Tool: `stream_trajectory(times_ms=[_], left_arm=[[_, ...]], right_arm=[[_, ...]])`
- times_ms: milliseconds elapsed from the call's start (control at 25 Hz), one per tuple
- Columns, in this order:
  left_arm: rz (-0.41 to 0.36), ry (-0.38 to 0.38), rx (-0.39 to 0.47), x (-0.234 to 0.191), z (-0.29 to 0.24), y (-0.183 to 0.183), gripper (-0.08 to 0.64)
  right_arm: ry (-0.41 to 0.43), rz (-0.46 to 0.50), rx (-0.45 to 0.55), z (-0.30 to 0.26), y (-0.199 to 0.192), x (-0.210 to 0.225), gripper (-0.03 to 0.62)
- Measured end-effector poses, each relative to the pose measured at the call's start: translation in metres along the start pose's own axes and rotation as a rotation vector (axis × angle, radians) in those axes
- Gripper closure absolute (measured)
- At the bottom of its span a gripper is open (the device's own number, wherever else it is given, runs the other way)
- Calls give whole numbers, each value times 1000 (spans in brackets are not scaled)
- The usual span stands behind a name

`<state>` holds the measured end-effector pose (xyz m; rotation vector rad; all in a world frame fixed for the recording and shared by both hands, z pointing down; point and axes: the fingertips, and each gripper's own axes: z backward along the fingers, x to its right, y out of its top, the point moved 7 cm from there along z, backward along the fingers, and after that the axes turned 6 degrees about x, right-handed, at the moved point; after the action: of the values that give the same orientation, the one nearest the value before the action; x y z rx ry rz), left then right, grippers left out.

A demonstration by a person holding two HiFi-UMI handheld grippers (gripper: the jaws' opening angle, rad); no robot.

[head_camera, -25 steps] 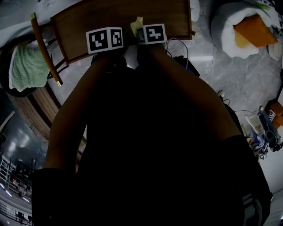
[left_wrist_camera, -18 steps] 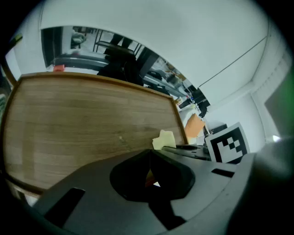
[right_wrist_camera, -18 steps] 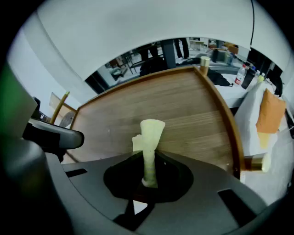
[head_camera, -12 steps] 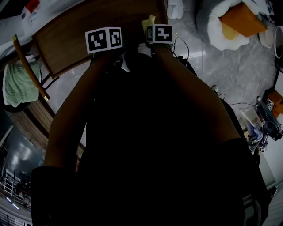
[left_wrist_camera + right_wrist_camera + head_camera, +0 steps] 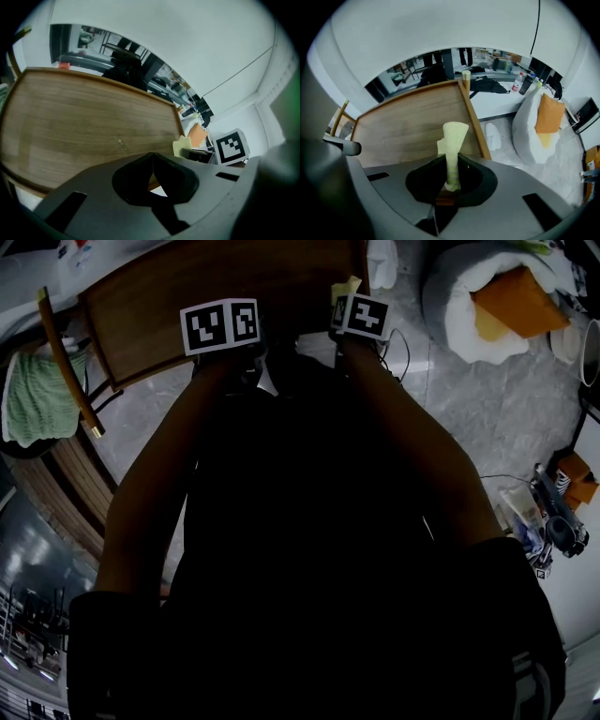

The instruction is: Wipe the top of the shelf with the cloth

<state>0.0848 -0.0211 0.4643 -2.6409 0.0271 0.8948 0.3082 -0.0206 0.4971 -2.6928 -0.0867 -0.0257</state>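
While the shelf (image 5: pixel 412 126) presents a broad, bare wooden top, most of it lies to the left of where the cloth now sits. The first risk is judged to be incomplete coverage, since strokes would have to travel the full width and not just the right end. The shelf's raised right rim runs close beside the cloth. A stroke carried too far that way could catch on the rim or run off it toward the floor and the beanbag (image 5: pixel 534 131) on that side. The green towel (image 5: pixel 33 399) hangs well apart at the left and poses no hazard. The left gripper (image 5: pixel 152 161) has its jaws pressed together on nothing and sits at the near edge, just beside the right one. A leftward stroke could knock the two together unless the left one is drawn clear. The right gripper (image 5: pixel 449 185) is pinching the cloth (image 5: pixel 452 140), which stands out past the jaws as a narrow bunched strip over the right end of the top. Whether it touches the wood cannot be told. Held so, it offers little wiping face, and the jaws themselves might scrape the top if pressed low. The grip takes only a thin fold, so drag could pull the cloth free.
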Motion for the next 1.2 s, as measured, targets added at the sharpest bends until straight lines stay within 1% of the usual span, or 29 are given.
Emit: stream_trajectory(times_ms=[40,120,200,280,360,400,480,600,680,760,880,960,1040,1120,1200], left_arm=[[14,5,15,-7,8,1,549],[40,14,43,-24,31,3,549],[65,32,78,-43,61,5,548],[108,63,147,-61,100,13,549],[147,89,227,-81,142,20,548],[151,102,249,-93,162,21,548],[151,130,260,-124,198,17,549],[211,165,264,-173,239,6,549],[217,189,261,-197,258,0,548],[195,215,246,-214,274,-6,548],[139,241,229,-232,294,-17,548],[127,239,213,-240,300,-24,549],[134,222,204,-246,302,-27,548],[132,206,194,-249,301,-27,548],[128,192,182,-251,298,-25,549]], right_arm=[[29,-12,24,3,4,-10,543],[127,-41,76,10,13,-42,543],[268,-71,112,19,21,-87,543],[418,-85,113,28,22,-140,543],[534,-60,91,35,15,-195,543],[577,-37,76,37,8,-224,543],[649,4,36,35,-14,-283,543],[730,49,-53,28,-54,-364,543],[763,85,-95,24,-74,-406,543],[775,117,-116,21,-89,-441,543],[746,172,-124,12,-104,-479,543],[696,217,-137,2,-110,-492,543],[642,263,-134,-6,-110,-500,543],[617,281,-140,-10,-109,-503,543],[610,281,-149,-12,-108,-504,543]])
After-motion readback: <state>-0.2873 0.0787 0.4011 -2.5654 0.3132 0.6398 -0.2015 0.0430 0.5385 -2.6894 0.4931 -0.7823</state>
